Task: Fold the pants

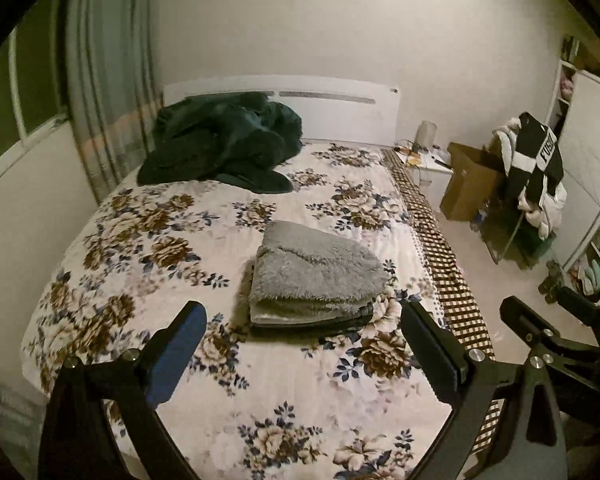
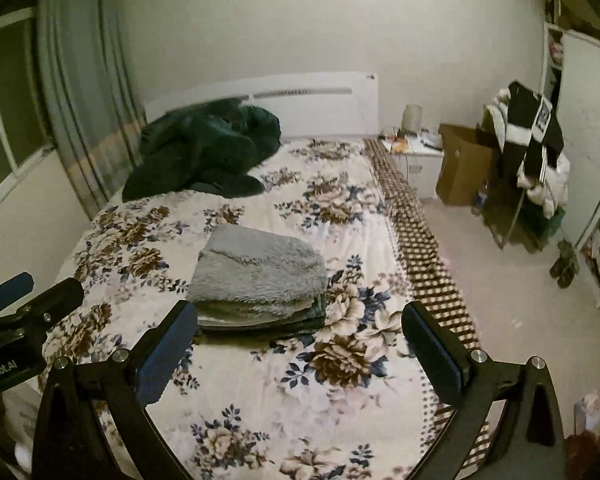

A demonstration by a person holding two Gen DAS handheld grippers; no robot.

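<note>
Grey fluffy pants [image 1: 314, 274] lie folded in a neat stack on the floral bedspread [image 1: 148, 240], near the bed's middle. They also show in the right wrist view [image 2: 260, 276]. My left gripper [image 1: 302, 316] is open and empty, held above the bed just short of the stack's near edge. My right gripper [image 2: 300, 316] is open and empty, beside the left one, with the stack just ahead of its left finger [image 2: 168, 344]. The right gripper shows at the right edge of the left wrist view [image 1: 556, 320]. The left gripper shows at the left edge of the right wrist view [image 2: 24, 300].
A dark green blanket [image 1: 224, 140] is heaped at the head of the bed by the white headboard [image 1: 340, 104]. A checked bed edge [image 1: 440, 248] runs along the right. Beyond it stand a nightstand [image 1: 424, 164], a cardboard box [image 1: 468, 176], a clothes-laden chair [image 1: 532, 176] and wardrobe shelves [image 1: 596, 264].
</note>
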